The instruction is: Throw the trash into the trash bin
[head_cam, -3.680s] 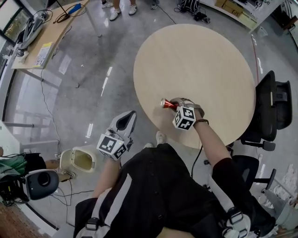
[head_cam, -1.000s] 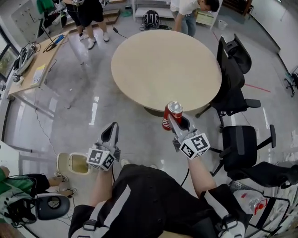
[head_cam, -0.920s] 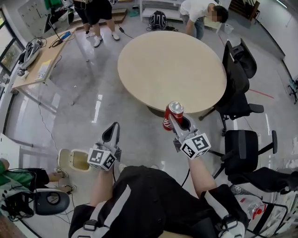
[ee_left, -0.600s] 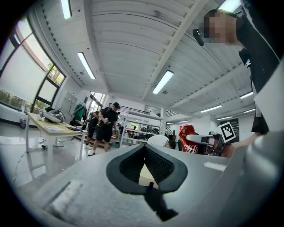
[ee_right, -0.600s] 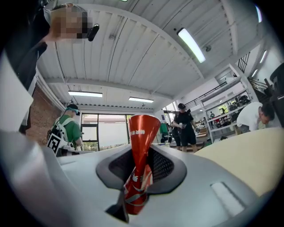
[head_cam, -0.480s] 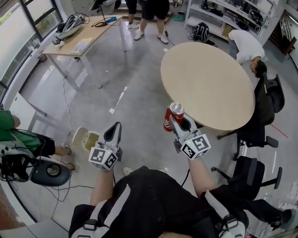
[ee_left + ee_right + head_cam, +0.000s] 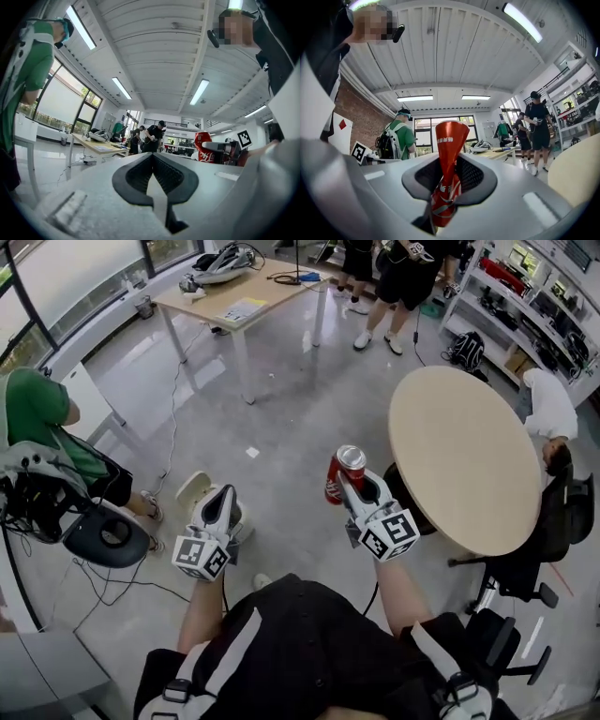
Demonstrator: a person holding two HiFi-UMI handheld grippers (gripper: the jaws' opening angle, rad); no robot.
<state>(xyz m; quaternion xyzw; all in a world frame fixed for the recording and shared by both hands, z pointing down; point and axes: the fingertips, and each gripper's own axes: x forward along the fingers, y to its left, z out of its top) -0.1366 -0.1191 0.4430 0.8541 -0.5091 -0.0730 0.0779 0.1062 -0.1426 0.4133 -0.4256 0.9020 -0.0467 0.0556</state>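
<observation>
A crushed red drink can (image 7: 343,473) stands upright in my right gripper (image 7: 352,487), whose jaws are shut on its dented middle. In the right gripper view the can (image 7: 448,154) fills the gap between the black pads. My left gripper (image 7: 223,500) is held level beside it, shut with nothing in it; its pads (image 7: 136,172) meet at the tips. In the left gripper view the can (image 7: 202,146) shows off to the right. The cream trash bin (image 7: 191,487) stands on the floor just beyond the left gripper, which hides part of it.
A round wooden table (image 7: 459,460) stands to the right, with an office chair (image 7: 555,521) beyond it. A person in green (image 7: 37,418) and a black stool (image 7: 103,535) are at the left. A desk (image 7: 234,296) and standing people (image 7: 394,268) are farther off.
The whole view has swung: the round table slid to the right and the trash bin moved in front of my left gripper. Both grippers kept their pose, the can still held.
</observation>
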